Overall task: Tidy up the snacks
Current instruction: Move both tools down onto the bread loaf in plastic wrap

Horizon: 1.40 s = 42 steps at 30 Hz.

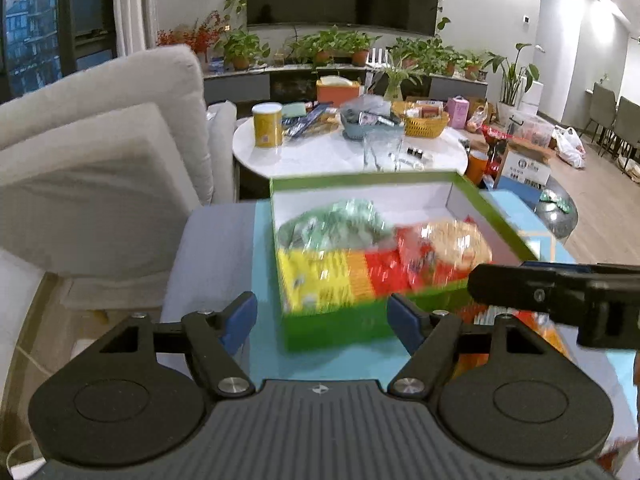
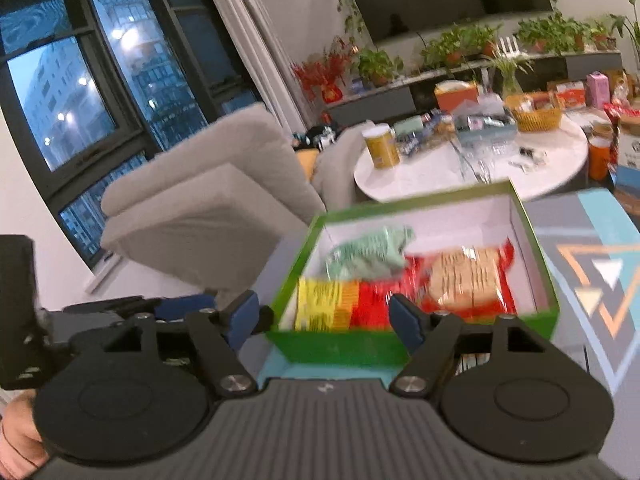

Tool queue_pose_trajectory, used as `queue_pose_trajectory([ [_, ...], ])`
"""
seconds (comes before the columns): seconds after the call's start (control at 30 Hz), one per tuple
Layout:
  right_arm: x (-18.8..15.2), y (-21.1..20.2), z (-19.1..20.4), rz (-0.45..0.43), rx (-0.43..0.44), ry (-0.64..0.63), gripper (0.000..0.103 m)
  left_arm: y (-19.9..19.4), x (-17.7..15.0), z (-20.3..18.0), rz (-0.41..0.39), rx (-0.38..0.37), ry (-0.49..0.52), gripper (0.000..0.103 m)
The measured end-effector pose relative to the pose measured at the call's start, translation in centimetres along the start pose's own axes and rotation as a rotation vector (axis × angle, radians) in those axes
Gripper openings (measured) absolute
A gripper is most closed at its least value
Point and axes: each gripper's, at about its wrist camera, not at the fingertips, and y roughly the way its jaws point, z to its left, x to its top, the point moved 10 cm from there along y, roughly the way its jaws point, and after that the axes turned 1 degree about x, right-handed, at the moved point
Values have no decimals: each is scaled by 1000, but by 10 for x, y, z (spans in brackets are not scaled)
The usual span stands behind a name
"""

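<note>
- My left claw (image 1: 322, 314) stood open and empty, just short of the green box (image 1: 344, 328) of snacks on the blue patterned surface (image 1: 264, 256).
- My right claw (image 2: 324, 314) also stood wide and empty, its tips at the box's (image 2: 344, 346) near wall.
- Inside lay a pale green bag (image 1: 340, 222), a yellow packet (image 1: 316, 280) and red cracker packs (image 1: 440, 248), blurred.
- Only the left view showed the right claw's finger (image 1: 532, 292) crossing beside the box.
- Only the right view showed a hand (image 2: 18, 436) and the window (image 2: 80, 80).
- The white round desk (image 1: 320, 152) stood behind.
</note>
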Motion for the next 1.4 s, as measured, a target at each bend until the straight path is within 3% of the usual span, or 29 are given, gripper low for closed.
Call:
queue_pose_trajectory([
  [0.3,-52,6,4,112,17,35,74,-14,-64,22,88,-33,-109,69],
  [0.6,-90,23,10,203,8,23,74,-10,-108,27,167,-54,-139,70],
  [1.1,-119,39,14,278,29,114,64,-15,-117,20,121,-97,-92,70],
  [1.23,-123,40,16,292,41,130,62,-19,-116,19,106,-97,-101,54],
  [1.4,-122,38,18,280,29,127,61,-20,-113,14,97,-89,-88,50],
])
